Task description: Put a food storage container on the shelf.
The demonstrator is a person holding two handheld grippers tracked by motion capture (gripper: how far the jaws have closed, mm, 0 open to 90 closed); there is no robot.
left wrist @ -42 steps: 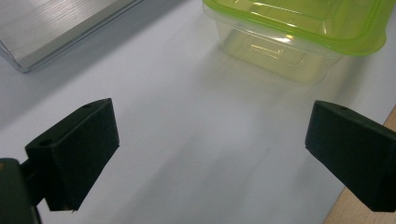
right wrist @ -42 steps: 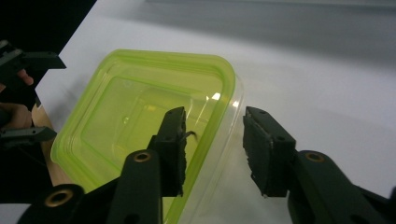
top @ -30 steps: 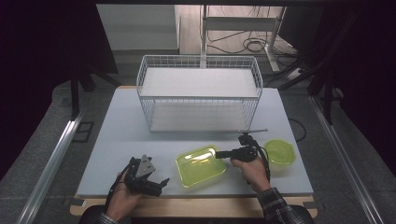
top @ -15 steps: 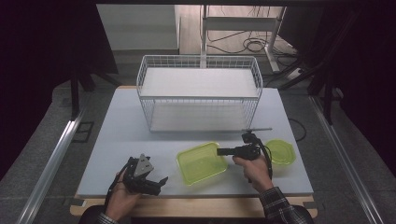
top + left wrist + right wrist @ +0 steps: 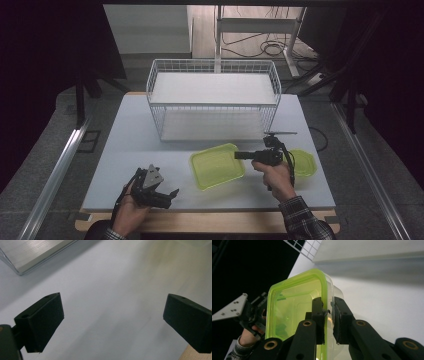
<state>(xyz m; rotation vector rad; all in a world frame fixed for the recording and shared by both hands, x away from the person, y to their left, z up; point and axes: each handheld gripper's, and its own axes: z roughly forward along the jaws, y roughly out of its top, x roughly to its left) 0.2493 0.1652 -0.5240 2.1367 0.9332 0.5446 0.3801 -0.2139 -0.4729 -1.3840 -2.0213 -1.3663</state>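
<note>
The right tool [image 5: 328, 322] is clamped on the rim of the green container [image 5: 216, 166], held tilted above the worktop [image 5: 125, 135]. Bare surface is seen around it. The left tool [image 5: 112, 322] is spread wide, holding nothing, near the front edge.

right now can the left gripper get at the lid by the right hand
Probably not directly: the left gripper sits open at the near left, and the box held by the right gripper lies between it and the lid.
</note>
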